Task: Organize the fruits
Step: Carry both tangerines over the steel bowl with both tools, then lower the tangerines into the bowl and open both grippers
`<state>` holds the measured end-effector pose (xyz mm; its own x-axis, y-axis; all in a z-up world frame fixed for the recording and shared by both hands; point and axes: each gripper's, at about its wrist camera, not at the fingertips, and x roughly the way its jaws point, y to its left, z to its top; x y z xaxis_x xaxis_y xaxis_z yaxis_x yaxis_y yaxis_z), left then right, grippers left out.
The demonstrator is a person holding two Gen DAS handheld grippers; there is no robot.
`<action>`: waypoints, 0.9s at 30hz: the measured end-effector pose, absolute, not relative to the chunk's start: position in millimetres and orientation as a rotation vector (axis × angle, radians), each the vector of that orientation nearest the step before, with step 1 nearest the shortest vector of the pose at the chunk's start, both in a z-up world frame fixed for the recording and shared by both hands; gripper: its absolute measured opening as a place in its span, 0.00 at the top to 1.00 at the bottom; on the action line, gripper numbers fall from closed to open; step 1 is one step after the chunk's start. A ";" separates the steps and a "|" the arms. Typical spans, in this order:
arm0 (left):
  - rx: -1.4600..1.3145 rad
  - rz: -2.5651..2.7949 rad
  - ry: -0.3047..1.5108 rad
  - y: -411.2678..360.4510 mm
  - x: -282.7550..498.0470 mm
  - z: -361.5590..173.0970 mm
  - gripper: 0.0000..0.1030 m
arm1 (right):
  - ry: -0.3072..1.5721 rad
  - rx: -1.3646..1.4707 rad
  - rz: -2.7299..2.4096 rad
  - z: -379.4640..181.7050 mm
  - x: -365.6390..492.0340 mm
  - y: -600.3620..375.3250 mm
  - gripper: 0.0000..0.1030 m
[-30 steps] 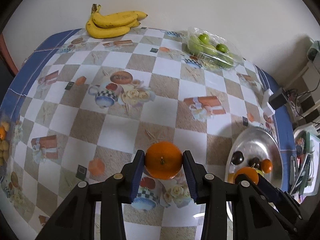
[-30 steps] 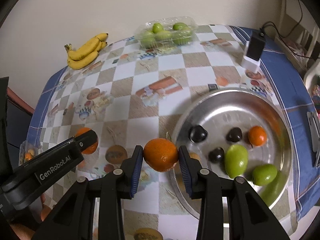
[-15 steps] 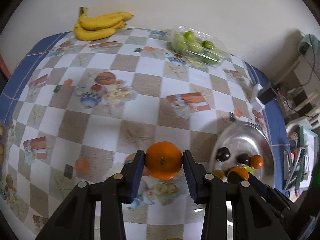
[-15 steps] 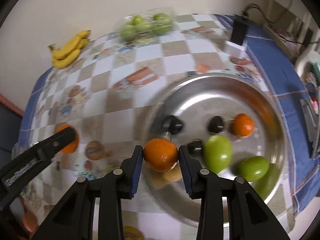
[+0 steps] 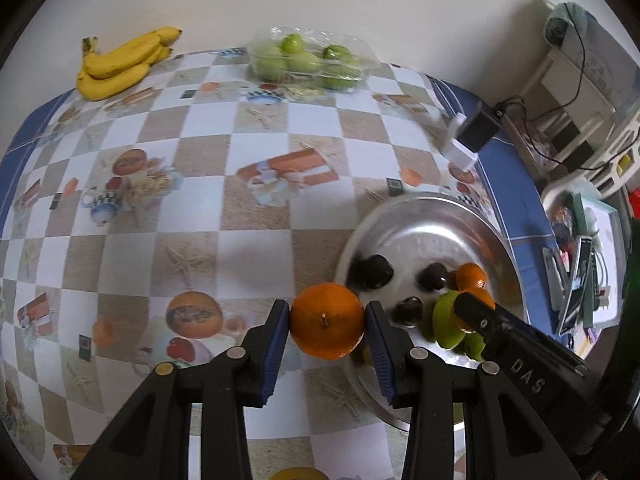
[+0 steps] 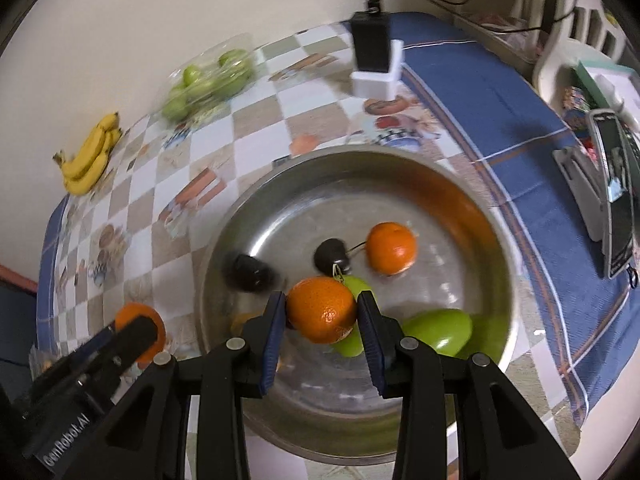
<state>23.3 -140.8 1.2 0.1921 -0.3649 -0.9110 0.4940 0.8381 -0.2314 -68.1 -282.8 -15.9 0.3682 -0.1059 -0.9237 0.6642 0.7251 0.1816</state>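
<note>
- The table (image 5: 256, 200) wears a checked cloth printed with teapots and fruit, with a blue border along its left and right edges.
- A round steel bowl (image 6: 472, 208) sits near the right side of the table. Inside it lie a small orange fruit (image 6: 392, 248), two green mangoes (one (image 6: 438, 332) near the front right of the bowl, the other partly hidden behind the right gripper's load) and dark round fruits (image 6: 248, 272), one of them blurred.
- The right gripper (image 6: 322, 314) hangs over the bowl, its blue-padded fingers (image 6: 370, 320) pressed against both sides of an orange (image 6: 320, 308); whether that orange touches the fruit beneath cannot be told.
- The left gripper (image 5: 326, 322) is just left of the bowl's rim, above the cloth, clamped in the same way on a second orange (image 5: 326, 320) whose stem end faces the camera. In the right wrist view this gripper shows at the lower left, beside the bowl.
- A clear plastic tray of green fruit (image 5: 308, 60) stands at the far edge of the table, near the wall.
- A bunch of bananas (image 5: 120, 64) lies at the far left corner, well apart from the bowl.
- A black adapter (image 6: 372, 48) stands in a white holder (image 6: 376, 80) on the far right of the table, a cable running from its top.
- Right of the table, off its edge, is clutter on shelves and trays, too small to tell apart.
</note>
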 end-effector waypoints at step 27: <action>0.247 -0.704 1.295 -191.0 -6.3 -32.8 0.58 | 1.115 0.679 -0.626 -34.0 -87.5 -314.6 0.62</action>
